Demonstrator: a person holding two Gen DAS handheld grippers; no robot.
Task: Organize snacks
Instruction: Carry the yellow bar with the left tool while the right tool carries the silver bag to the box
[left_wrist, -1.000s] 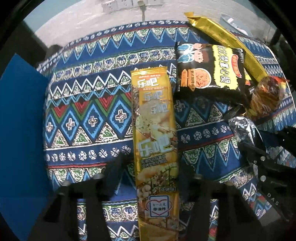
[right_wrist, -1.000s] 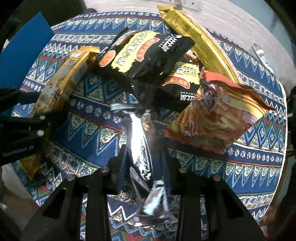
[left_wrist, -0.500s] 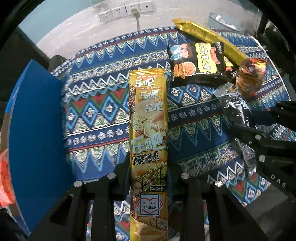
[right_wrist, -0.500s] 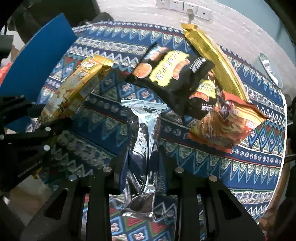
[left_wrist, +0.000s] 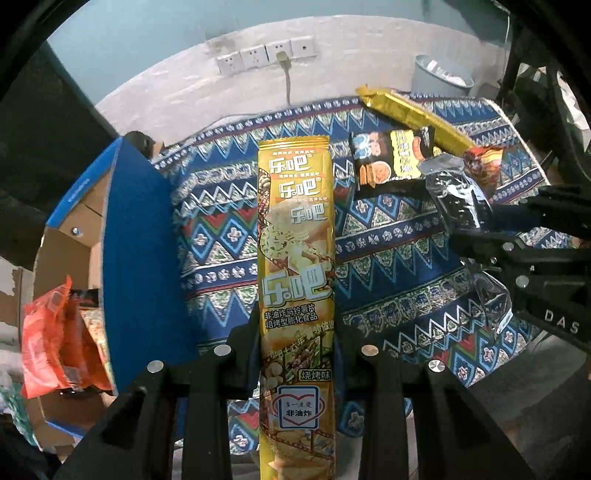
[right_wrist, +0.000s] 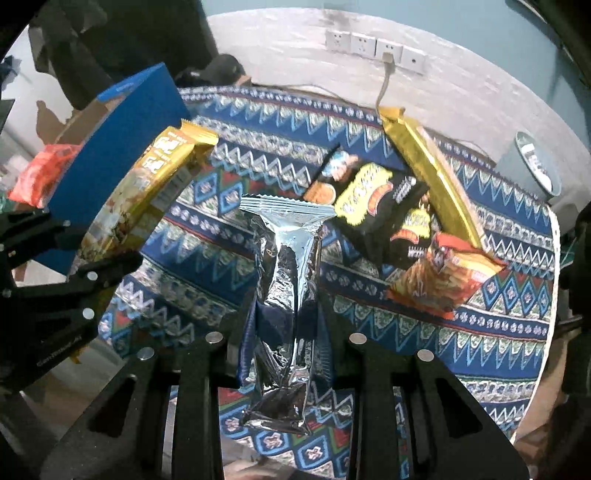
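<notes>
The left tongs (left_wrist: 297, 343) are clamped on a long yellow pack (left_wrist: 296, 266), gripping it in its lower half; the pack runs straight up toward 12 o'clock, lifted clear of the counter (left_wrist: 221, 236). The right tongs (right_wrist: 284, 325) are clamped on a silver pack (right_wrist: 286, 280), which likewise stands toward 12 o'clock with its crimped top edge uppermost and its crumpled foot hanging below the fingers.

In the left view the right tongs (left_wrist: 476, 229) reach in from 3 o'clock with the silver pack (left_wrist: 458, 199) between them. In the right view the left tongs (right_wrist: 107, 247) enter from 9 o'clock with the yellow pack (right_wrist: 147, 195) slanting up toward 1 o'clock.

At 9 o'clock of the left tongs stands an open blue box (left_wrist: 140, 251) with a cardboard inside, just beside the counter edge; an orange bag (left_wrist: 55, 339) sits in it. The right view shows the same box (right_wrist: 122, 147) at 10 o'clock, the orange bag (right_wrist: 40, 173) peeping over its wall.

On the patterned cloth, at 1 to 2 o'clock of the right tongs, lie a black bag (right_wrist: 369, 199), a gold pack (right_wrist: 428, 170) touching it behind, and an orange chip bag (right_wrist: 443, 280) resting against both. Wall sockets (right_wrist: 373, 48) show at 12 o'clock, and a grey bin (left_wrist: 439, 77) stands beyond the counter at 1 o'clock in the left view.
</notes>
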